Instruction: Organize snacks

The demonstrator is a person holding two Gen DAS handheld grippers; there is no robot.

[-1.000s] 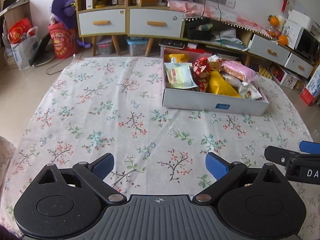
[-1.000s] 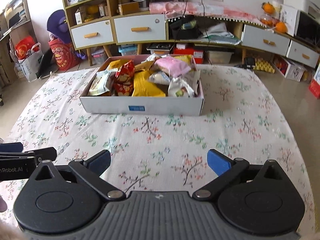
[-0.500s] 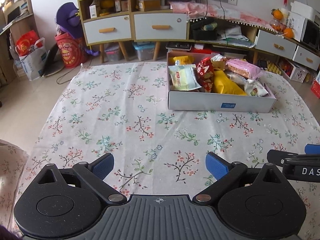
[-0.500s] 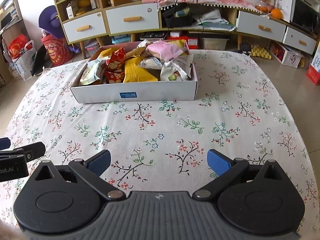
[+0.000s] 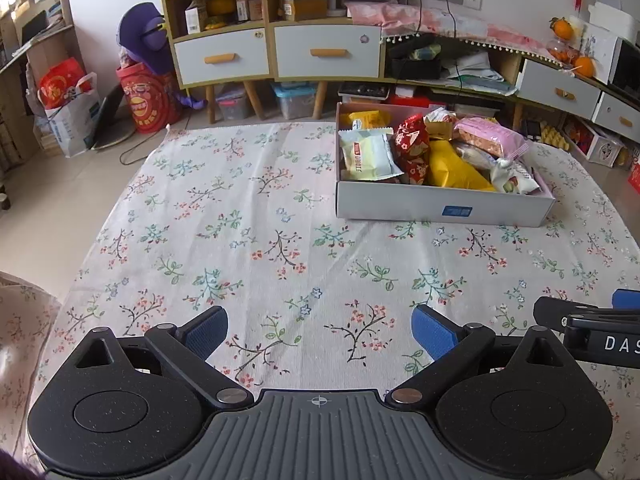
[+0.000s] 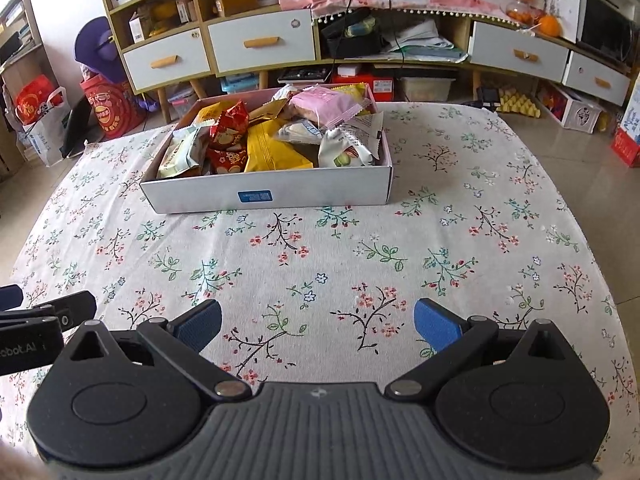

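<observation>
Matt woven tablecloth [image 5: 248, 208], seemingly cardboard box [image 5: 400, 204]

Soft, even daylight — sharp focus, heavy fisheye bending at edges.

Left tool [image 5: 319, 330], right tool [image 6: 318, 326]: spread, empty.

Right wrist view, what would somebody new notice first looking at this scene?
Probably the white box heaped with bright snack packets, standing toward the far side of the floral tablecloth; a yellow bag and a red packet stand out most. Next, the right gripper in the foreground, its blue-padded fingers spread wide over bare cloth with nothing between them.
</observation>
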